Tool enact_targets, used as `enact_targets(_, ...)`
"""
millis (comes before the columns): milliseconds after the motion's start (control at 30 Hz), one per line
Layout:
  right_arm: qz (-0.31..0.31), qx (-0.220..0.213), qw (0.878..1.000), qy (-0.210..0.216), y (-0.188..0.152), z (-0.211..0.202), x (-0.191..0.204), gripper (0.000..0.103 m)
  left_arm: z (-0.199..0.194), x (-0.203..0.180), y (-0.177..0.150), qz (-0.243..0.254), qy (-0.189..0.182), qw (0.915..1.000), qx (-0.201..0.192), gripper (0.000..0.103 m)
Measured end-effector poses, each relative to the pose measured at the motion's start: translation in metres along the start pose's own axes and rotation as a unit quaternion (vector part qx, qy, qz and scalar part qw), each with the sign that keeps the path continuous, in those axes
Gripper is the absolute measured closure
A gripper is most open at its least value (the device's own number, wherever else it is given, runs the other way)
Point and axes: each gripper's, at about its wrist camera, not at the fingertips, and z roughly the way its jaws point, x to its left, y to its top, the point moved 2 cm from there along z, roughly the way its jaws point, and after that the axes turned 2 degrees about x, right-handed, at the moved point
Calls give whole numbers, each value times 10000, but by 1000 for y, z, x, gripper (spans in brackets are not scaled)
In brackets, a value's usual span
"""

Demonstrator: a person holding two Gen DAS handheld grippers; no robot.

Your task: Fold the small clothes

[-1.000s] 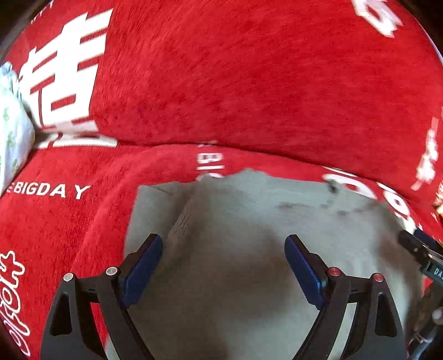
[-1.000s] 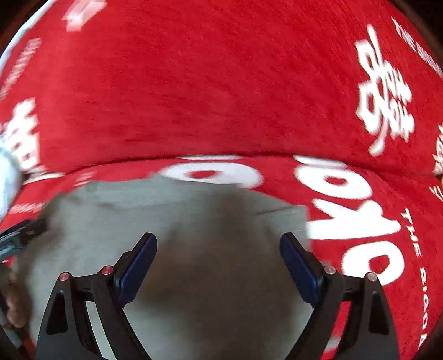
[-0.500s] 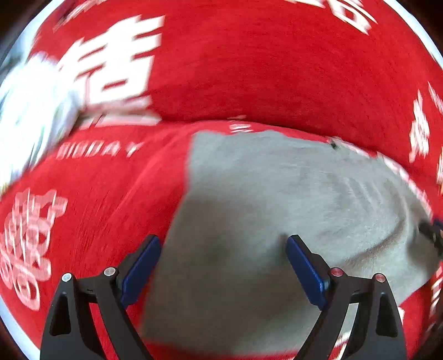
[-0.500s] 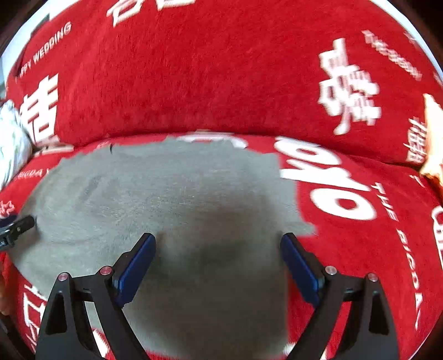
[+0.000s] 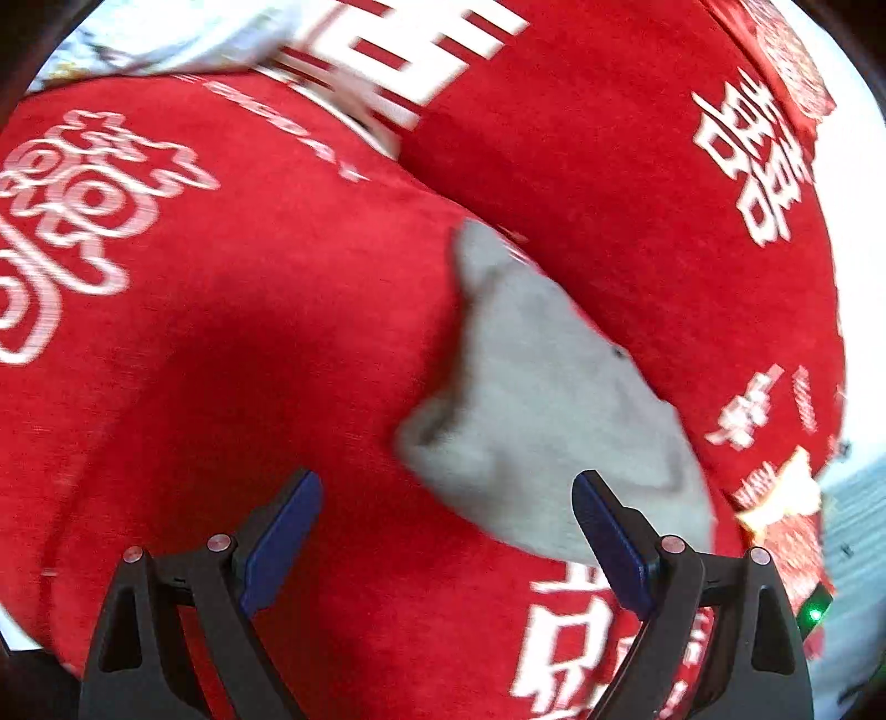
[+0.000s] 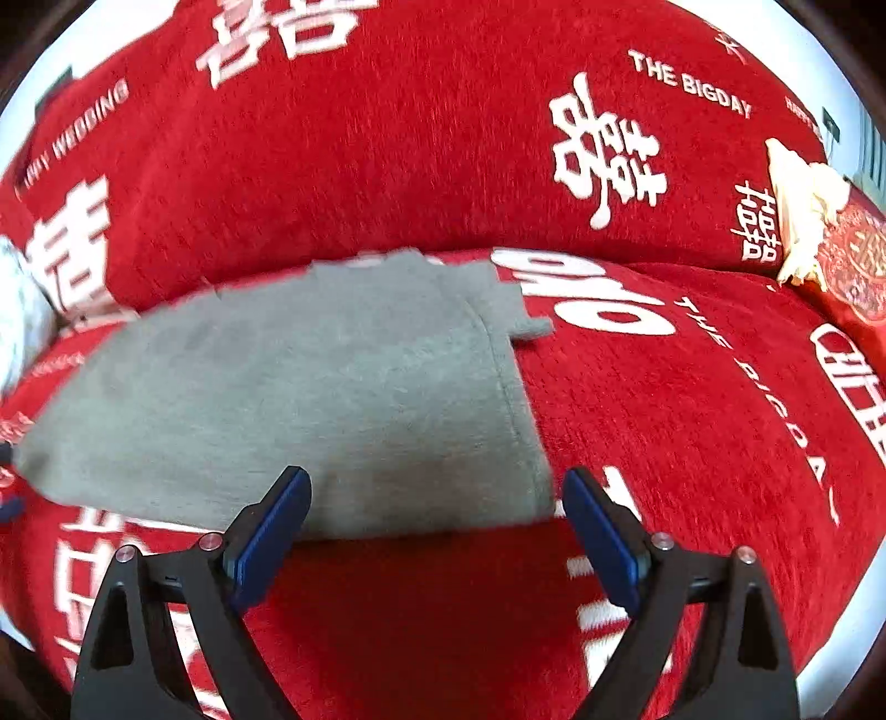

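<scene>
A small grey garment (image 6: 310,399) lies folded flat on the red sofa seat (image 6: 692,421). In the left wrist view the grey garment (image 5: 542,421) sits to the right of centre, seen from its end. My left gripper (image 5: 446,531) is open and empty, above the red seat just short of the garment's near edge. My right gripper (image 6: 437,520) is open and empty, its fingers either side of the garment's near right corner, not touching it.
The sofa has a red cover with white lettering and a red backrest (image 6: 387,138) behind the garment. A pale patterned cloth (image 5: 183,33) lies at the far left. A cream and red cushion (image 6: 819,221) sits at the right end.
Both grippers have drawn back from the grey garment. The left wrist view has swung left, so the garment now lies to its right. The garment lies still.
</scene>
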Motion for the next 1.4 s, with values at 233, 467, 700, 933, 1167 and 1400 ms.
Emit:
enact_targets(233,-364,103,9989,268,-7,-10,46,9,40,-30,13,84,-124,9999,72,63)
enact_targets(467,-799,134,9954,505,35,4,94,9,51,-11,20,-542,-584,9964,276,88)
enact_targets(700,-1322,903,9801,1172,80,72,202,9,52,-10,21,-524,-615,9964,273,88)
enact_targets(933,-1935,1236,9635,1377,101,132,302,9,53,-9,25,-409,-660,9962,393,88)
enact_targets(1167,-3044,1417,9380,859,89,183,363,18,55,-18,29,-126,-359,9985,388,88)
enact_targets(1400,-2809,1287,9480,760,100,183,351,62,55,-23,29,60,-181,9992,348,90)
